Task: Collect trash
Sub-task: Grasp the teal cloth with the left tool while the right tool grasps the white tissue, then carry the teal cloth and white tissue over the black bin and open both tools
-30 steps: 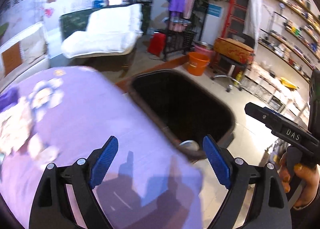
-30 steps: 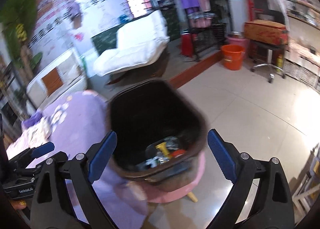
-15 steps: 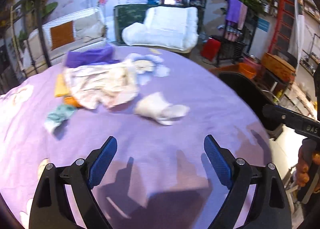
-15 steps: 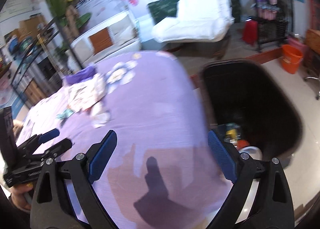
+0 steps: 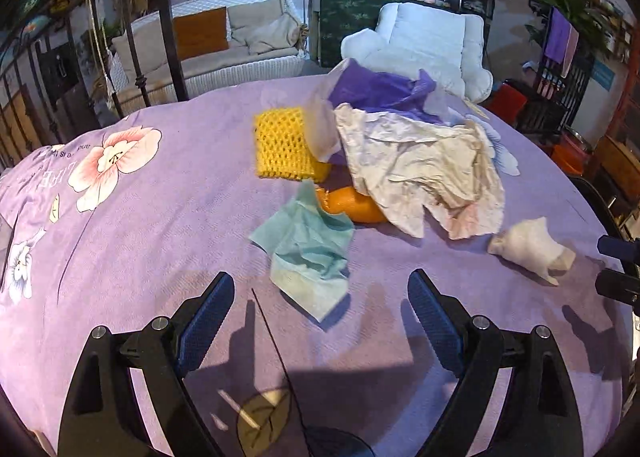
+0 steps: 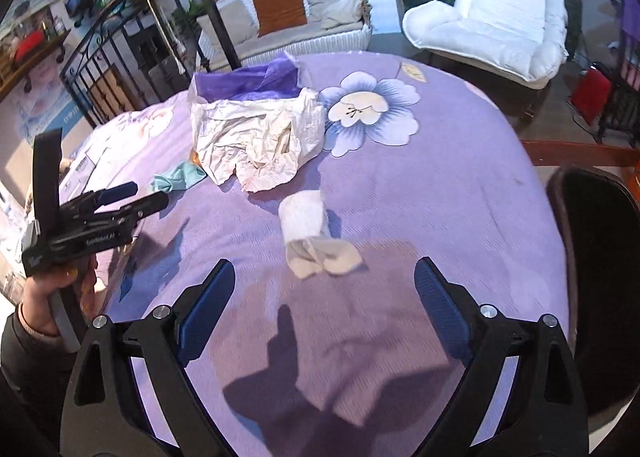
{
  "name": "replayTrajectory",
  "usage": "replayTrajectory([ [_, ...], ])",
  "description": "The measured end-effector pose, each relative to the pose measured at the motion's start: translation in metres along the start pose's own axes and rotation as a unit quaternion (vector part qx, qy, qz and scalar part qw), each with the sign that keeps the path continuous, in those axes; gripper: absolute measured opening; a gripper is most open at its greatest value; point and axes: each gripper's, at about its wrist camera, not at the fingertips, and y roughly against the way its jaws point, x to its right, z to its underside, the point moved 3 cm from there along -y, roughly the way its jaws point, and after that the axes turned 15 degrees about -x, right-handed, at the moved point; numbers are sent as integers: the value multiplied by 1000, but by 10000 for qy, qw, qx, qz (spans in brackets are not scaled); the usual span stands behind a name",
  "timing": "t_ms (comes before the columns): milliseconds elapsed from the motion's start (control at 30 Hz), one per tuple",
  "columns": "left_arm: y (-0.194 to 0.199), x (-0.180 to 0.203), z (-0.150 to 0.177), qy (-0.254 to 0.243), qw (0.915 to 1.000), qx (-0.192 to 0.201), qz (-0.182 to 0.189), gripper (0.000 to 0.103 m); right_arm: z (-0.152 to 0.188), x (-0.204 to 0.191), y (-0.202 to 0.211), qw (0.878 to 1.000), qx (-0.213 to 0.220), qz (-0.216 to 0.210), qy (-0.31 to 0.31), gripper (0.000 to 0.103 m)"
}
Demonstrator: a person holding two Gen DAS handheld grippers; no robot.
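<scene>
Over the purple flowered tablecloth point(image 5: 168, 225) we are holding both grippers angled downward, side by side. Our left gripper point(image 5: 320, 317) is standing with its blue pads wide apart and nothing between them; just beyond its tips the crumpled teal tissue point(image 5: 308, 249) is lying flat on the cloth. Behind the tissue, an orange piece point(image 5: 352, 209) is peeking out from under the big crumpled white paper point(image 5: 424, 173), with a yellow foam net point(image 5: 284, 145) to its left and a purple bag point(image 5: 380, 91) at the back. In the right wrist view our left hand point(image 6: 52, 293) is gripping its handle, wrist tilted forward. Our right gripper point(image 6: 324, 297) is empty too, its jaws closing slightly though still far apart; the white wad point(image 6: 316, 237) is lying just ahead, between the tips and the paper. The black bin point(image 6: 600, 257) is standing beside the table's right edge.
</scene>
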Motion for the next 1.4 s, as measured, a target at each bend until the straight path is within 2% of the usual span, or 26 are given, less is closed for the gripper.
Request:
replayTrajectory([
  [67, -10, -5, -10, 27, 9999, -87, 58, 85, -15, -4, -15, 9997, -211, 12, 82, 84],
  [133, -19, -9, -17, 97, 9998, -178, 86, 80, -21, -6, -29, 9990, -411, 45, 143, 77],
  [200, -24, -13, -20, 165, 9995, -238, 142, 67, -26, -9, -44, 9979, -597, 85, 226, 73],
  [267, -28, -15, -23, 225, 9992, -289, 184, 59, -30, -12, -54, 9970, -713, 133, 282, 66],
  [333, -26, -15, -23, 227, 9994, -231, 154, 49, -31, -14, -59, 9964, -760, 133, 338, 46],
  [367, -25, -14, -23, 216, 9994, -218, 148, 38, -31, -15, -60, 9963, -768, 124, 357, 40],
  [400, -24, -13, -22, 224, 9994, -207, 148, 25, -30, -15, -61, 9962, -783, 108, 362, 29],
  [467, -21, -11, -18, 266, 9990, -224, 283, 13, -29, -16, -59, 9965, -738, 134, 377, 24],
  [600, -11, -7, -8, 287, 9990, -124, 312, 11, -20, -18, -45, 9974, -596, 49, 400, 20],
  [867, 22, 2, 19, 339, 9984, 163, 412, 11, 4, -15, -15, 9996, -222, -106, 103, 19],
  [1033, 42, 15, 36, 231, 9984, 388, 340, 11, 19, -8, 2, 9999, 23, -146, -66, 20],
  [1400, 61, 66, 60, 8, 9955, 523, 787, 11, 55, 23, 43, 9964, 613, -93, -577, 20],
])
